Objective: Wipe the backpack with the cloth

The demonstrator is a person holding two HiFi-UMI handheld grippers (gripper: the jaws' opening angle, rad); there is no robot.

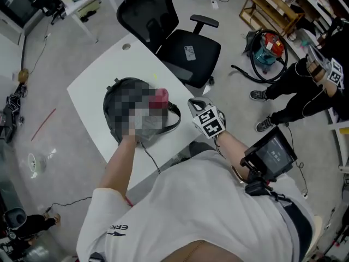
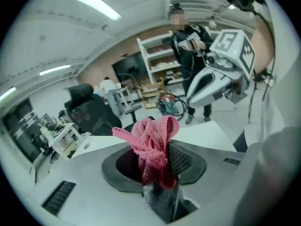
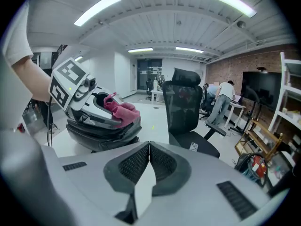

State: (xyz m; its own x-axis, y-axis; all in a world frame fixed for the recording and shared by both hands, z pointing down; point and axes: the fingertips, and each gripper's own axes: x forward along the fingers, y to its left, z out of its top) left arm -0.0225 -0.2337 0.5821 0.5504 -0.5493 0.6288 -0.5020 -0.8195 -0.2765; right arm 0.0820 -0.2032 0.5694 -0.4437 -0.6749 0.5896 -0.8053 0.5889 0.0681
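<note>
left tool (image 2: 153,167) clamping pink cloth (image 2: 153,134) on backpack (image 3: 96,134), office chair (image 1: 185,48) behind table (image 1: 97,76)

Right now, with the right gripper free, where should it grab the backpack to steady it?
Probably the dark strap loop at the backpack's right side, coming from the right. It arcs clear of the bulky body, looks thin enough for jaws, and lies nearest the right gripper, shut and empty.

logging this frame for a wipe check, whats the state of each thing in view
left gripper: shut on the pink cloth
right gripper: shut, empty, clear of the backpack
pink cloth: bunched up, on top of the backpack
backpack: lying on the white table
office chair: nobody in it
</note>
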